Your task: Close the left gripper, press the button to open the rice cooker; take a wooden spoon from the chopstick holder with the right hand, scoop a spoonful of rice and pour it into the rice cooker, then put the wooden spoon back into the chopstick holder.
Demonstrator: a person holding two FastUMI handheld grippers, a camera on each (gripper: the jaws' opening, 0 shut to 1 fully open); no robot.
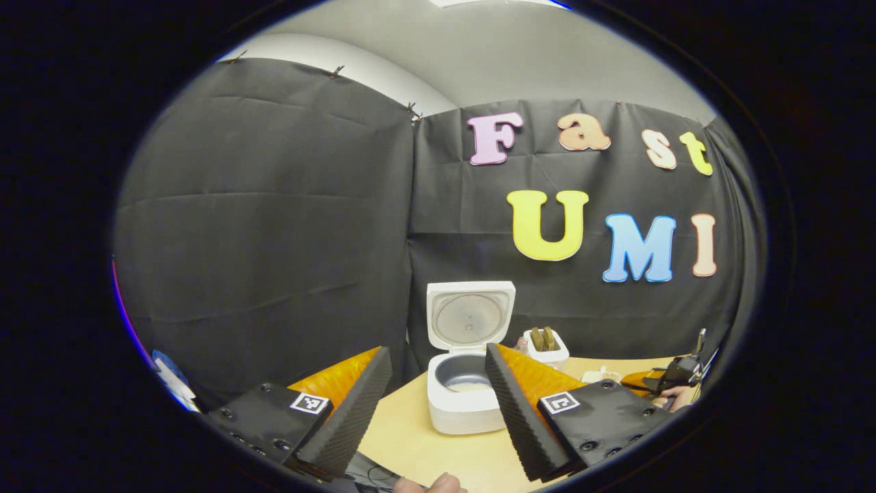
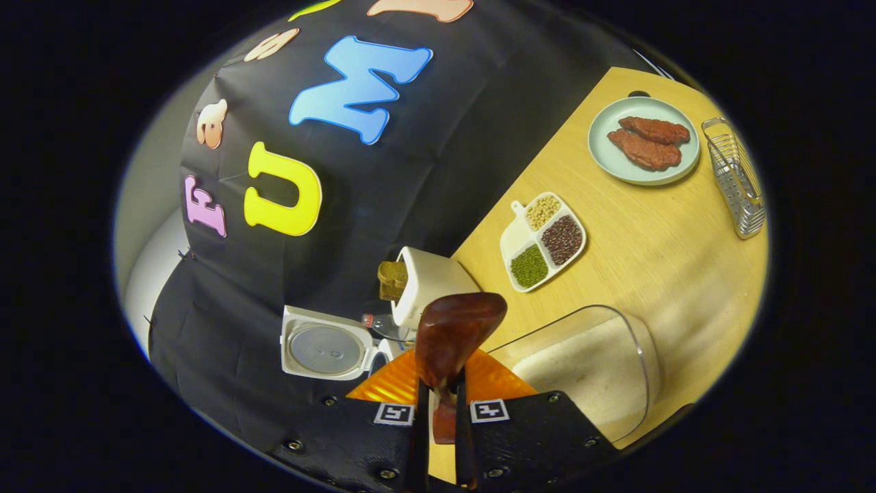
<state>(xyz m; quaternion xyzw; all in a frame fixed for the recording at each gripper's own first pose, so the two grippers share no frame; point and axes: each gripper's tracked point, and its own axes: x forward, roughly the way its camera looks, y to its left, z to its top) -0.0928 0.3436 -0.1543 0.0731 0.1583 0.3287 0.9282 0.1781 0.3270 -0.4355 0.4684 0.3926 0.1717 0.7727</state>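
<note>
In the left gripper view the white rice cooker (image 1: 465, 404) stands on the table with its lid (image 1: 471, 318) upright and a little rice in the pot. My left gripper (image 1: 438, 411) is open, its fingers either side of the cooker and short of it. Behind the cooker sits the white chopstick holder (image 1: 547, 348) with wooden handles in it. My right gripper (image 2: 441, 404) is shut on the handle of a dark wooden spoon (image 2: 455, 329), whose bowl sticks out ahead, between the chopstick holder (image 2: 428, 284) and the clear rice container (image 2: 588, 370). The right gripper (image 1: 677, 373) shows far right, held by a hand.
A divided dish of beans (image 2: 544, 239), a plate of meat (image 2: 643, 140) and a wire rack (image 2: 736, 178) lie farther along the wooden table (image 2: 657, 260). The cooker's open lid (image 2: 325, 349) stands against the black cloth wall. A fingertip (image 1: 438, 483) shows at the bottom edge.
</note>
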